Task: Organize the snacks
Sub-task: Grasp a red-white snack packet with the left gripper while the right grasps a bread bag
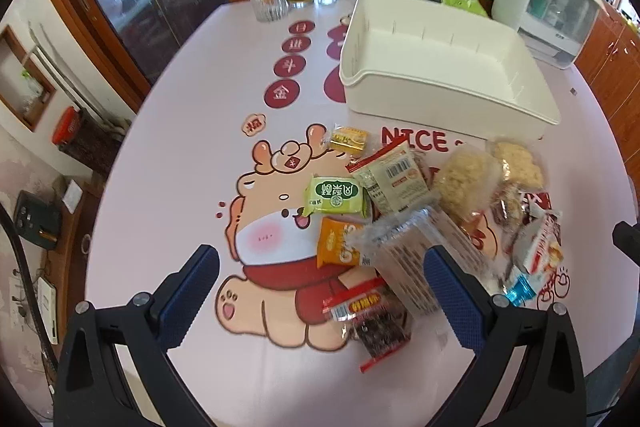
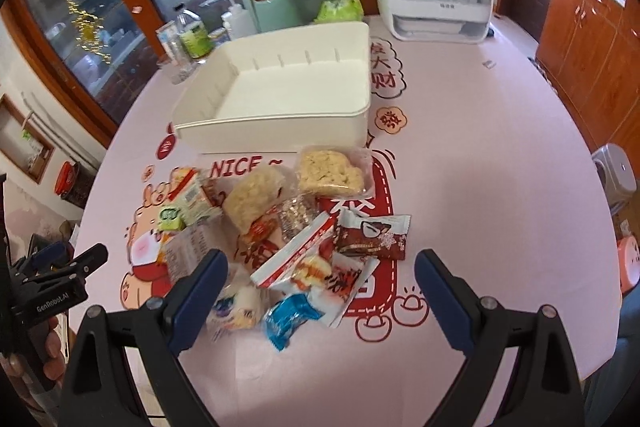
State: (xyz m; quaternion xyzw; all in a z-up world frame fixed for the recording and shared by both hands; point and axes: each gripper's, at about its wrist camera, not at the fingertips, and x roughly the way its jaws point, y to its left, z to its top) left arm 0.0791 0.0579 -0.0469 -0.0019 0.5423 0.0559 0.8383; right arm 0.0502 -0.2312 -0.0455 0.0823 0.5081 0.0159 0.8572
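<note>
while the white rectangular plastic bin (image 1: 448,67) at the far side of the pink printed tablecloth (image 1: 192,147) holds nothing, the heap of wrapped snack packets (image 2: 304,227) lies near it, unsorted; left gripper (image 1: 320,291) and right gripper (image 2: 320,295) hover wide open, empty; everything remains to move.

White bin (image 1: 448,83), pink cartoon-printed tablecloth (image 1: 192,155)

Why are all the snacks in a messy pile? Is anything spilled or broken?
Nothing looks spilled or torn. The snack packets just lie jumbled and overlapping on the table, in front of the white bin, which has nothing in it. Both grippers, left and right, are open.
</note>
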